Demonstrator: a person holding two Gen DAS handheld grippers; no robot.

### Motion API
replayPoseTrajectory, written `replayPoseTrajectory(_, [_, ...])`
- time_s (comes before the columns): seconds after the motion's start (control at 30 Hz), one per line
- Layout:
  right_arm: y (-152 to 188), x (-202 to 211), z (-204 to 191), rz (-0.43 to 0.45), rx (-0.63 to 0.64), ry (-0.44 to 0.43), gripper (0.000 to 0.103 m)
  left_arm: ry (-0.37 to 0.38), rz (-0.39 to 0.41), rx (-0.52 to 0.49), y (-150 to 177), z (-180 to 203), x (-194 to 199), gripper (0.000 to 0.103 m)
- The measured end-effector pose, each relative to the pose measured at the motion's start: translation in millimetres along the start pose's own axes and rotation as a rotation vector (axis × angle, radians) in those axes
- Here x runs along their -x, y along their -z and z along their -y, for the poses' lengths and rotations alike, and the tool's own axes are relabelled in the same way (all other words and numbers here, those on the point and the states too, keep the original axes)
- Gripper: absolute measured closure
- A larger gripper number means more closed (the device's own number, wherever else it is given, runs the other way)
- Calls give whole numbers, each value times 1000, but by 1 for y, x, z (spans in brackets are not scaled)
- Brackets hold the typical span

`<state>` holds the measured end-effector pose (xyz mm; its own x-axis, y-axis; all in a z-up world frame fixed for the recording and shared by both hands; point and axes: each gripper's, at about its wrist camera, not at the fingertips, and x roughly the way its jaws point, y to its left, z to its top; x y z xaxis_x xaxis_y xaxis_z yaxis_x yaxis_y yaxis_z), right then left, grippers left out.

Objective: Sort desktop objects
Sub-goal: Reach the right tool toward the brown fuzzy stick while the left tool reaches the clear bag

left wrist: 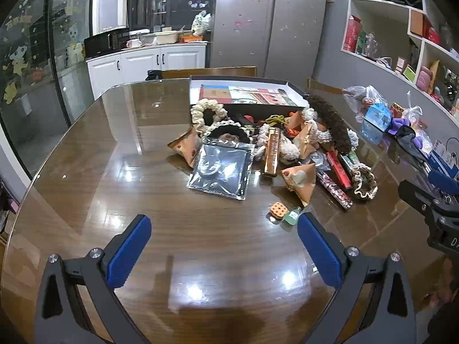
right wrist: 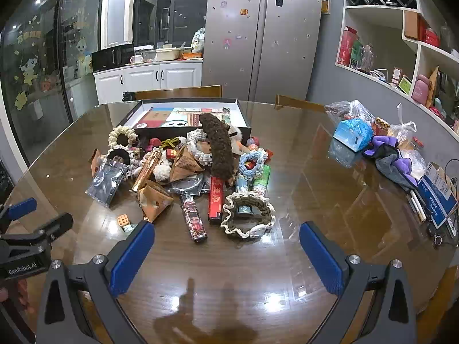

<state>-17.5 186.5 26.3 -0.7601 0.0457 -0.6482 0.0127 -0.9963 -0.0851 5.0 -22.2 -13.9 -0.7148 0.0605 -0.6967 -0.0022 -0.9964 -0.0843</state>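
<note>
A jumbled pile (right wrist: 186, 169) of small things lies ahead of the right gripper (right wrist: 226, 235), well apart from it. Nearest, a frilly beige scrunchie (right wrist: 248, 215) lies flat just beyond its fingertips, a red bar (right wrist: 215, 200) and a patterned tube (right wrist: 193, 219) alongside. An orange dice (right wrist: 122, 219) sits off to its left, and an open black box (right wrist: 186, 116) stands behind the heap.

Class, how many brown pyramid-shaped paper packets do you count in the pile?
3: a left packet, a front packet and a middle packet of the pile; others may be hidden.
</note>
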Motion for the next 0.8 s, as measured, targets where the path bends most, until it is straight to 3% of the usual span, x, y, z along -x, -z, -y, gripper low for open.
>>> replayPoseTrajectory(0.3, [-7,0,-10,19,47,31,0,-11,-20,-26,-4,5,-5,0])
replayPoseTrajectory(0.57, [-13,-9,-14,8,55,-12,0,-31,-33,-59,-6,11,-14,0])
replayPoseTrajectory(0.7, [-14,-12,-16,-2,45,-102,0,-5,-40,-51,-7,12,-19,0])
replayPoseTrajectory(0.8, [-15,-15,-20,-6,64,-80,0,-8,-45,-57,-9,14,-25,0])
